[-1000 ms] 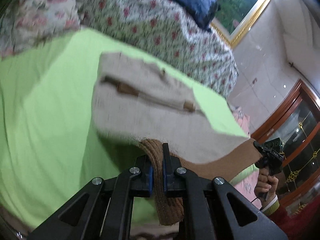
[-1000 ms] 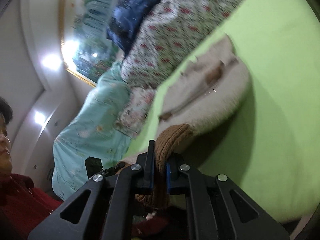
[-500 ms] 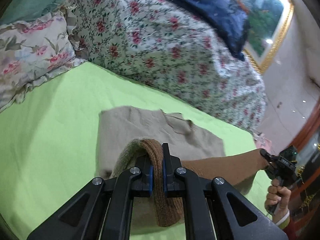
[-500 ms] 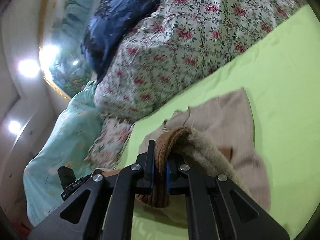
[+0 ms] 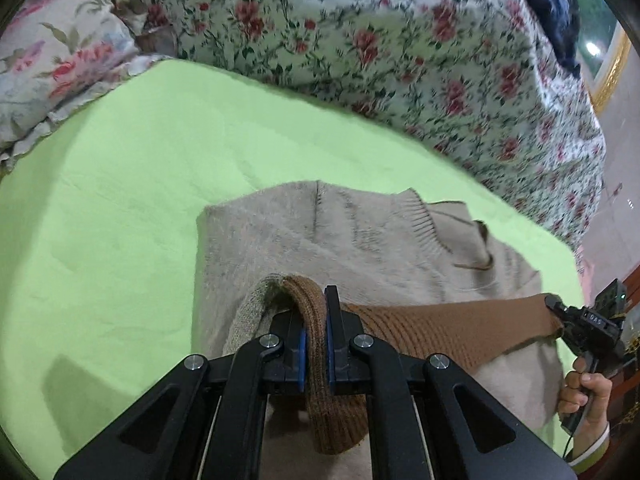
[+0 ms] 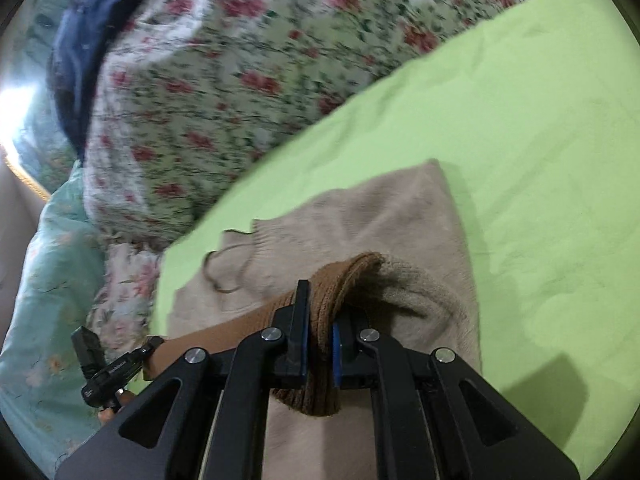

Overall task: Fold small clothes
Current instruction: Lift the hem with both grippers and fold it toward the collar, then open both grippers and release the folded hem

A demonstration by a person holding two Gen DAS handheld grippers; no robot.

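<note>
So a second ago the beige sweater (image 5: 340,248) was hanging up in the air between the two grippers, and now most of it is down flat on the green sheet (image 5: 120,184), in the middle of the bed with bare green at its left edge and the floral quilt (image 5: 360,40) along the far side.

Going left to right: the left gripper (image 5: 314,344) is clamped tight on the brown ribbed hem (image 5: 440,328), jaws pressed together on the knit with a loop of it drooping below. The hem stretches taut across to the right gripper (image 6: 318,344), which is pinched on the other end of the same band, also fully closed on fabric. In the left view you can see the person's hand (image 5: 586,392) holding that one near the bed's right edge.

Looks to me like the body has been laid out and the hem end is being carried over it toward the collar (image 5: 424,216), so a bottom-to-top fold is probably halfway done. I'd say the next step is lowering and letting go evenly.
</note>
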